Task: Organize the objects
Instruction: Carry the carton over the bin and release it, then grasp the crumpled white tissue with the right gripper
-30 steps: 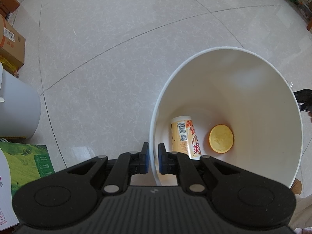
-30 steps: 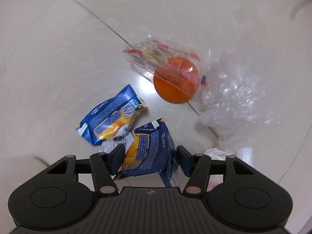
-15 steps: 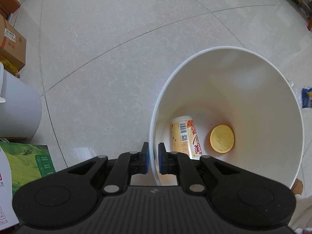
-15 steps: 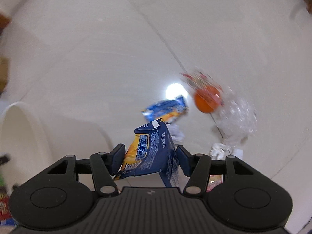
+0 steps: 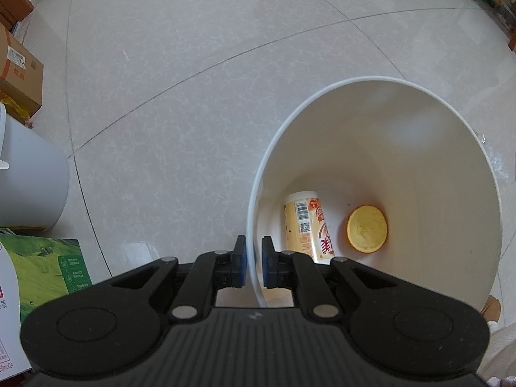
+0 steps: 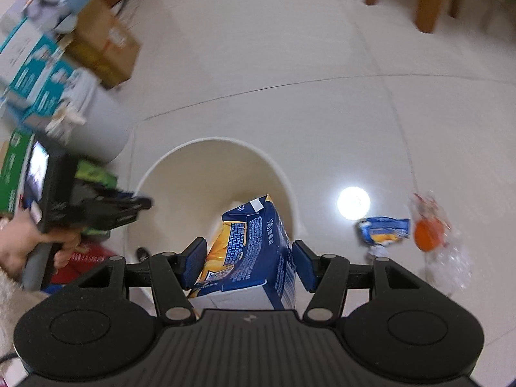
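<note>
Holding the near rim of the white bucket (image 5: 383,79), the left gripper (image 5: 252,266) had not moved during the last second; its blue pads were pressed together on the thin wall, one outside and one inside. This steady pinch kept the bucket in place and open for the next object.

On the right side there was a big change. One second before, the right gripper (image 6: 249,262) was low over the floor among the scattered litter, with the blue carton (image 6: 254,251) between its pads. Now it had risen and swung across, and the right wrist view showed the carton above the mouth of the white bucket (image 6: 167,164). The jaws were half spread and pinching the carton on its two sides. It seemed that the pick was finished and the carrying was almost finished, so only the release into the bucket was left for this object.

Inside the bucket, in the left wrist view, a yellow cup with a barcode (image 5: 308,227) lay on its side, and just beside it was a round orange thing (image 5: 367,229).

On the floor, well apart from the bucket, a blue wrapper (image 6: 383,230), an orange ball (image 6: 427,233) and a clear plastic bag (image 6: 451,264) still waited.
</note>
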Motion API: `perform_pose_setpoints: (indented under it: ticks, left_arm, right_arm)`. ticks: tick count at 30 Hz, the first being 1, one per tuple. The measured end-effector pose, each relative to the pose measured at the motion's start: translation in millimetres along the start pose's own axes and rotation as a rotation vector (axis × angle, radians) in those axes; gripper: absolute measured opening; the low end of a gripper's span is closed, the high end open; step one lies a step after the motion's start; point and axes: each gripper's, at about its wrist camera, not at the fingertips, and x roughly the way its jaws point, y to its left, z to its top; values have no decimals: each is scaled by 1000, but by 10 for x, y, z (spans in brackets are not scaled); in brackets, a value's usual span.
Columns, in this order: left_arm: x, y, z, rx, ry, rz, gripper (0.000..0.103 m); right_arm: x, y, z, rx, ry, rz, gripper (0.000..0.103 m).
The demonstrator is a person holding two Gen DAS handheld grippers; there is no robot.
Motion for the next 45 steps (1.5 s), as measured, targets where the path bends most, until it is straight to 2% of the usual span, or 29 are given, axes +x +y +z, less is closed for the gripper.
perform_pose_setpoints:
  ticks: [3, 6, 10, 14, 18, 22, 26, 31, 35, 45]
  left_arm:
    - [1, 5, 6, 3, 1, 0, 7]
    - [7, 7, 8, 1, 1, -1, 7]
    - [15, 0, 5, 0, 1, -1, 7]
    - [16, 1, 3, -4, 1, -3, 7]
    - [14, 8, -5, -6, -1, -5, 7]
    - [12, 18, -11, -13, -1, -10, 7]
    - [12, 42, -15, -16, -2, -15, 7]
    - [14, 35, -9, -11, -2, -12, 7]
    - [14, 26, -10, -9, -3, -10, 7]
    - [11, 10, -18, -3, -4, -5, 7]
  right_arm:
    - [78, 178, -50, -59, 13, 5, 65]
    - [114, 269, -96, -103, 6, -2, 76]
    - [130, 286, -139, -118, -9, -20, 77]
    - [90, 141, -169, -98, -39, -45, 77]
    - [35, -43, -215, -88, -110, -88, 77]
    - [22, -330, -280, -77, -205, -165, 81]
    - [135, -722, -347, -38, -248, -242, 83]
    - [483, -1238, -474, 49, -212, -280, 83]
    - [838, -1514, -604, 72, -168, -310, 83]
    - [1717, -1802, -820, 115, -66, -308, 83]
